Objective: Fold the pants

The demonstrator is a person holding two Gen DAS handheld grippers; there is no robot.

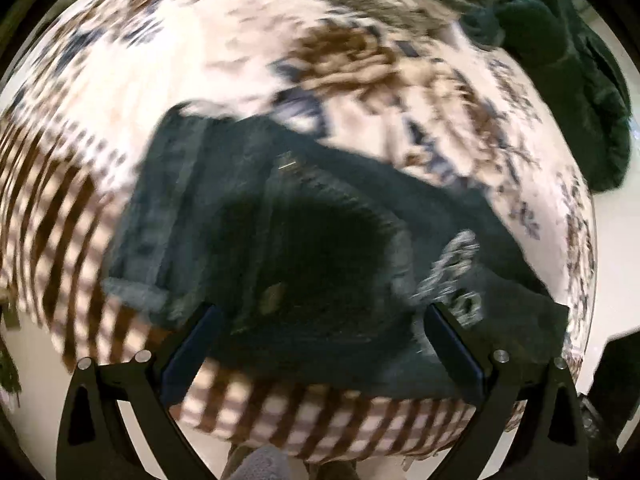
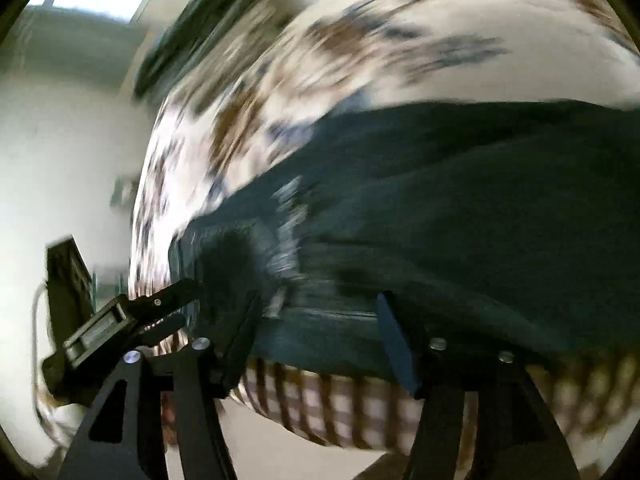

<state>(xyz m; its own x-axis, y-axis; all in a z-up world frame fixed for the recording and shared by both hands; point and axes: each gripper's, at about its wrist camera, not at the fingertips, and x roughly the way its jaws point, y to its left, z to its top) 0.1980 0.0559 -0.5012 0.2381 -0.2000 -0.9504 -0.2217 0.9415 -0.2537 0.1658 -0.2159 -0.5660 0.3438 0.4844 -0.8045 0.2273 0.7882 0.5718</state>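
Observation:
Dark blue-grey pants [image 1: 304, 232] lie bunched on a patterned bed cover [image 1: 160, 64], waistband toward the near edge. Both views are motion-blurred. My left gripper [image 1: 320, 320] is open, its fingers wide apart over the near end of the pants, nothing between them. In the right wrist view the pants [image 2: 460, 208] stretch to the right. My right gripper [image 2: 320, 312] is open above the waistband near the bed edge. The left gripper [image 2: 132, 316] shows at the lower left of that view, by the end of the pants.
The bed cover [image 2: 360, 24] is white with brown and blue floral print and a brown checked border [image 1: 320, 420] at the near edge. Dark green clothing [image 1: 560, 60] lies at the far right of the bed. A pale floor and a dark object [image 2: 68, 276] lie left.

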